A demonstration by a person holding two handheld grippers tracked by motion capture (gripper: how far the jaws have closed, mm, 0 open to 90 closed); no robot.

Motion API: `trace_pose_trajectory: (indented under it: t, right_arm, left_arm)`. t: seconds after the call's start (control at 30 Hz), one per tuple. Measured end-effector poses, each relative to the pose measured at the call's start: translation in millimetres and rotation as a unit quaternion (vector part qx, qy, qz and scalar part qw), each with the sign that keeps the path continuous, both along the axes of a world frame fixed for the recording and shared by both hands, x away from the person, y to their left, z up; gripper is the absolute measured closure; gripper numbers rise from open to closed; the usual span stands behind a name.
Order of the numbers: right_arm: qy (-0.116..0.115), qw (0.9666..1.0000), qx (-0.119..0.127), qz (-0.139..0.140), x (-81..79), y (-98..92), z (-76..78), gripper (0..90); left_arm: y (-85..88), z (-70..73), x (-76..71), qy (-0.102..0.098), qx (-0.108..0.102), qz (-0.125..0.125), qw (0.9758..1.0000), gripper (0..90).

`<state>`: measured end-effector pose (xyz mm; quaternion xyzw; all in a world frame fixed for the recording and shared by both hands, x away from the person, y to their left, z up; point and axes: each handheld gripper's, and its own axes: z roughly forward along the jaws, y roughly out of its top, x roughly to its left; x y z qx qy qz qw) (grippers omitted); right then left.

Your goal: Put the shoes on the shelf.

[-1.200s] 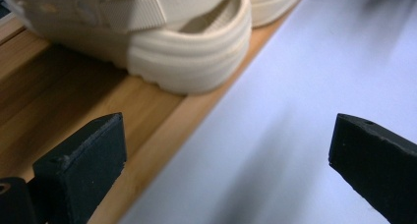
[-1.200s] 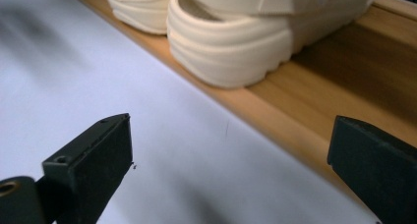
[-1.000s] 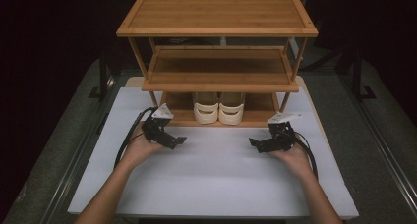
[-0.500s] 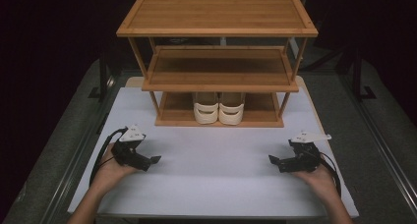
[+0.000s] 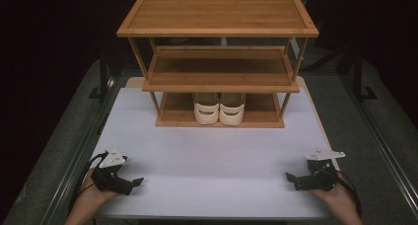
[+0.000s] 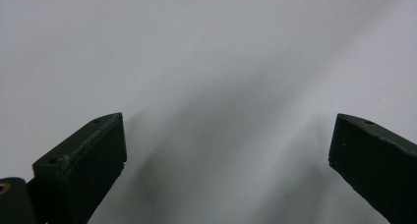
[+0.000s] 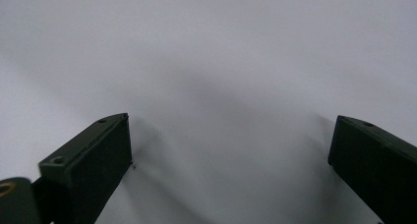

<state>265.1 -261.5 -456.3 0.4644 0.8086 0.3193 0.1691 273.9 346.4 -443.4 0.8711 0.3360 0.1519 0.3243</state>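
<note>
High view: a 3-tier bamboo shoe rack [image 5: 218, 62] stands at the far middle of a white surface [image 5: 212, 161]. A pair of white sandals [image 5: 219, 108] sits side by side on the bottom shelf, toes pointing toward the person, long axes running front to back.

The left gripper [image 5: 137, 181] rests at the near left corner of the surface, held in the left hand [image 5: 91, 198]. The right gripper [image 5: 291, 177] rests at the near right corner in the right hand [image 5: 340, 198]. Both point inward, toward each other, and both lie well apart from the rack. The sandals lie ahead and toward the centre from each gripper, about equally far from both.

In the left gripper view and the right gripper view, each pair of black jaws stands wide apart over bare white surface, holding nothing.
</note>
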Motion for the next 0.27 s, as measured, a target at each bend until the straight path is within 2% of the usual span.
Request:
trace_pose_trajectory:
  t: [0.07, 0.1, 0.27]
  right_arm:
    - [-0.008, 1.0, 0.006, 0.001, -1.1, -1.1, -1.5, 2.0]
    - [-0.008, 0.9999, 0.006, 0.001, -1.2, -1.1, -1.6, 2.0]
    - [-0.009, 0.9999, 0.006, 0.001, -1.6, -0.9, -1.9, 2.0]
  left_arm:
    - [2.5, -4.8, 2.7, 0.009, -0.013, 0.0, 0.9999, 0.1]
    - [3.6, -6.5, 2.8, 0.005, -0.022, 0.0, 0.9998, 0.0]
    - [3.6, -6.6, 2.6, 0.005, -0.021, 0.0, 0.9998, 0.0]
